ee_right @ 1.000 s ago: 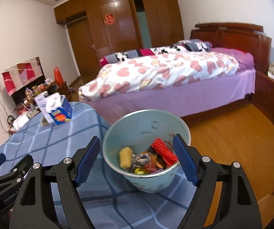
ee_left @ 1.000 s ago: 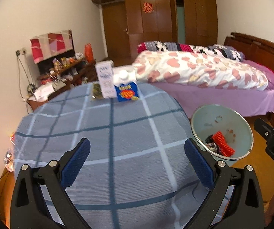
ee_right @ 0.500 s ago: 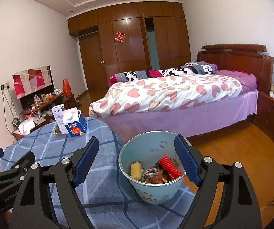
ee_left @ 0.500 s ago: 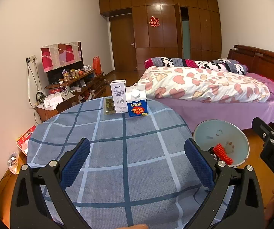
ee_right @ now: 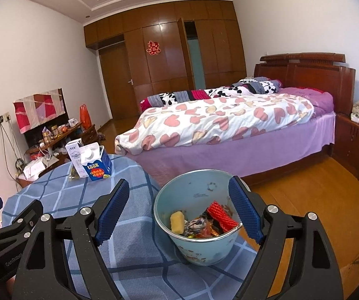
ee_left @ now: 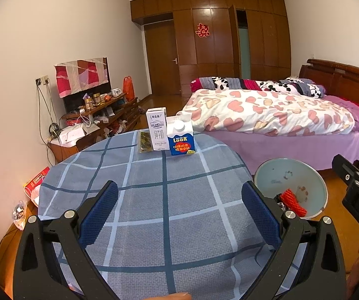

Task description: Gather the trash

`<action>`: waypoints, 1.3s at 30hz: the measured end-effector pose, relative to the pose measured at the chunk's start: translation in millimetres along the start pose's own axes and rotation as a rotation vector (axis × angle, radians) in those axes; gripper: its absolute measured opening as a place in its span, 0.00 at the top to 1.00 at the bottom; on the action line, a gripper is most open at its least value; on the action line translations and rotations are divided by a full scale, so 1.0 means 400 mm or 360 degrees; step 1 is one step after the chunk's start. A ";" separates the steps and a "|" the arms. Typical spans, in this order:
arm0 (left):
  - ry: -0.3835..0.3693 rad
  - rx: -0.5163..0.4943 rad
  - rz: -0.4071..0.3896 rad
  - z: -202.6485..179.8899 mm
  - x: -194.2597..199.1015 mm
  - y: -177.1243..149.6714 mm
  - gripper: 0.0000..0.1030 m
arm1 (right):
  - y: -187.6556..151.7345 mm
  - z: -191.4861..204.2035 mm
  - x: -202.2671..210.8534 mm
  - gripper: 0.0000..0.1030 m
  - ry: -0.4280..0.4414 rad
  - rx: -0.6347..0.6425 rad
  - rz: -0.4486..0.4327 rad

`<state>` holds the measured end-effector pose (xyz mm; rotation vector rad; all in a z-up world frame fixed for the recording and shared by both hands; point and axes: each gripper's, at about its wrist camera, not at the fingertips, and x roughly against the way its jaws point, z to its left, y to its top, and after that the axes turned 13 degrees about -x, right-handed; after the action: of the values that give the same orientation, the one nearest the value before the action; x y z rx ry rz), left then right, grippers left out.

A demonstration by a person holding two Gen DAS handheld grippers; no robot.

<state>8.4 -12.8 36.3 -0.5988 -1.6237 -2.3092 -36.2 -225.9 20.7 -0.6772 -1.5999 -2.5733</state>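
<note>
A pale blue bin [ee_right: 199, 247] stands at the right edge of the round table [ee_left: 154, 200], which has a blue checked cloth. In the bin lie a red mesh net [ee_right: 220, 212], a yellow piece [ee_right: 177, 222] and wrappers. My right gripper [ee_right: 179, 187] hovers open just behind the bin, with its pads apart from the rim. My left gripper [ee_left: 178, 200] is open over bare cloth and holds nothing. At the table's far edge stand a white milk carton [ee_left: 156, 132] and a blue LOOK carton [ee_left: 180, 140], with a small dark green packet [ee_left: 144, 143] lying beside them.
A bed [ee_right: 229, 125] with a heart-print quilt fills the right side beyond the table. A cluttered low TV stand [ee_left: 96, 115] runs along the left wall, with bags on the floor below it. Wooden floor [ee_right: 317, 187] lies right of the bin, and a nightstand [ee_right: 352, 145] stands by the headboard.
Both grippers have drawn up and back from the table and tilted upward, so more of the room shows. Both stay open and the bin and cartons have not moved.
</note>
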 end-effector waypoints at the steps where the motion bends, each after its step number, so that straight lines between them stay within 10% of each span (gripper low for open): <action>1: 0.0001 0.0000 -0.0001 0.000 0.001 0.001 0.06 | 0.000 -0.001 0.001 0.22 -0.0001 0.0003 -0.0002; 39: -0.0003 0.0013 -0.0031 -0.008 0.020 0.012 0.06 | -0.004 -0.004 0.002 0.21 -0.0002 0.0006 0.0003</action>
<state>3.1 -17.3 43.2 -0.5864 -1.6460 -2.3151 -37.9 -226.3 18.9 -0.6797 -1.6036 -2.5682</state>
